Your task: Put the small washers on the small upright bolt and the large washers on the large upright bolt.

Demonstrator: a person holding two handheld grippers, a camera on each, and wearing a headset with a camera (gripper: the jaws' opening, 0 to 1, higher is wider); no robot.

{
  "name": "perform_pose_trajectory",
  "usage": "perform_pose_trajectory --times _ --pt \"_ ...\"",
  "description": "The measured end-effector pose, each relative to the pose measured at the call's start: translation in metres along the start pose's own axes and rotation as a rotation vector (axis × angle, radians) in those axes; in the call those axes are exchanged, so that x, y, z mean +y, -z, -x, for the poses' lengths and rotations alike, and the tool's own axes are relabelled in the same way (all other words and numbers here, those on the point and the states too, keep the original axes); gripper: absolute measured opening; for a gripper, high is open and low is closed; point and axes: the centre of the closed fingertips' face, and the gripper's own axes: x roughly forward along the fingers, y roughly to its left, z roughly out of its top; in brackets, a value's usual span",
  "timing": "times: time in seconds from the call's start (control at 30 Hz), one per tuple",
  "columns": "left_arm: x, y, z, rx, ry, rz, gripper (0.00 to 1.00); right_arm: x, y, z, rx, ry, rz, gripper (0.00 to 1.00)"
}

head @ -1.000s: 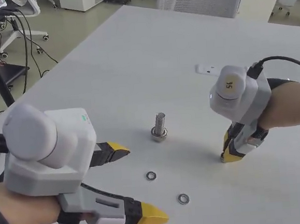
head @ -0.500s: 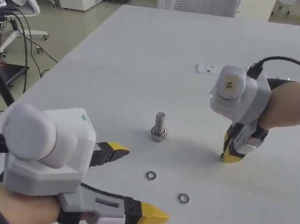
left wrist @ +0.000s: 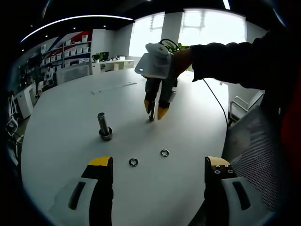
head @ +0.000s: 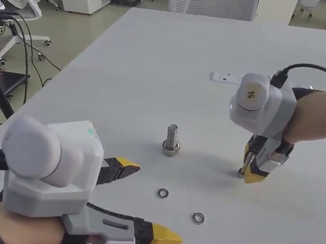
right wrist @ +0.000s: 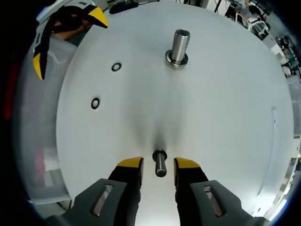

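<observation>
While the left tongs (head: 146, 201) gape wide at the near left of the white worktop (head: 164, 71), held in a hand, both yellow tips sit off the surface things. Neither of the tips touches a washer. Right tongs (head: 250, 170) point down at the worktop on the right, held in a hand with a dark sleeve. Their jaws are narrowly apart, bracketing the small bolt (right wrist: 160, 162). The right gripper view shows a thin gap on each side of the shaft, so no clamp. The small bolt stands roughly upright between those yellow tips, its lower end on the worktop.

Large bolt (head: 172, 139) stands upright mid-worktop, left of the right tongs and well apart from them, with a wider ring at its base. Left washer (head: 163, 193) lies flat, near side of the large bolt. Right washer (head: 198, 217) lies flat, nearer still and to the right, apart from the left washer. Both washers are loose on the worktop, on neither bolt. Small white flat piece (head: 224, 76) lies far right, beyond the right tongs.
</observation>
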Motion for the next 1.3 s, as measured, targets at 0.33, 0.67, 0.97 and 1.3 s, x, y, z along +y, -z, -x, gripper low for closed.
perform_pose_trajectory --times 0.33,0.67,0.97,1.3 --pt "0.001 -0.002 -0.002 -0.001 0.001 -0.003 0.79 -0.002 0.010 0.002 -0.002 0.001 -0.024 0.34" --pt "0.001 -0.004 -0.004 -0.001 0.002 -0.005 0.79 -0.004 0.020 0.007 -0.007 0.010 -0.047 0.36" --pt "0.002 -0.007 -0.006 -0.002 0.002 -0.008 0.79 -0.003 0.029 0.009 -0.010 0.012 -0.068 0.36" --pt "0.002 -0.008 -0.007 -0.003 0.001 -0.011 0.79 0.009 0.036 0.009 -0.012 0.010 -0.080 0.36"
